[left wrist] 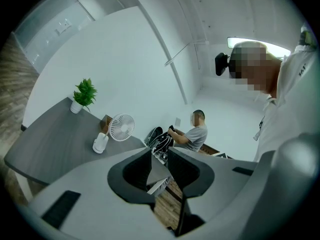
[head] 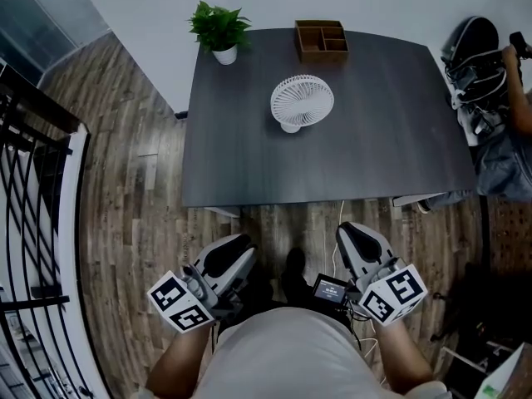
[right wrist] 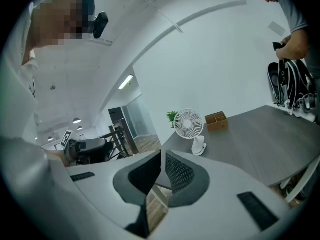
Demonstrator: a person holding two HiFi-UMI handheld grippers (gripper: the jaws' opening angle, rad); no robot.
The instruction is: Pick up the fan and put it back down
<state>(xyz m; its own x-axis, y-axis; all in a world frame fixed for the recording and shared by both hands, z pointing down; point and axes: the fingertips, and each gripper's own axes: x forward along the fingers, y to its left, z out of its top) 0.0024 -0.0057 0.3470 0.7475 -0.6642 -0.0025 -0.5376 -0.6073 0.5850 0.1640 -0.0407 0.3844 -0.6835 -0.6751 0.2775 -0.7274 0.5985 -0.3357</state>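
A white round desk fan with a wire grille on a small white base [head: 301,100] stands upright near the middle of the dark grey tabletop [head: 374,148], well apart from both tools. Behind it, at the far edge, sits a brown wooden organiser box with compartments [head: 321,41], and a green leafy plant in a white pot [head: 219,30] occupies the far left corner.

The left hand-held gripper [left wrist: 160,156] is close to the person's body, over the wood-plank floor [head: 133,189] short of the near tabletop edge. Its jaws stand a little apart with nothing between them. The right hand-held gripper [right wrist: 163,156] is alongside it, also short of the tabletop, with its jaws pressed together and empty. Both point toward the tabletop.

A black metal railing [head: 25,181] runs along the left. At the far right, another person's arm [head: 519,90] reaches to a black-and-white bag [head: 474,52].
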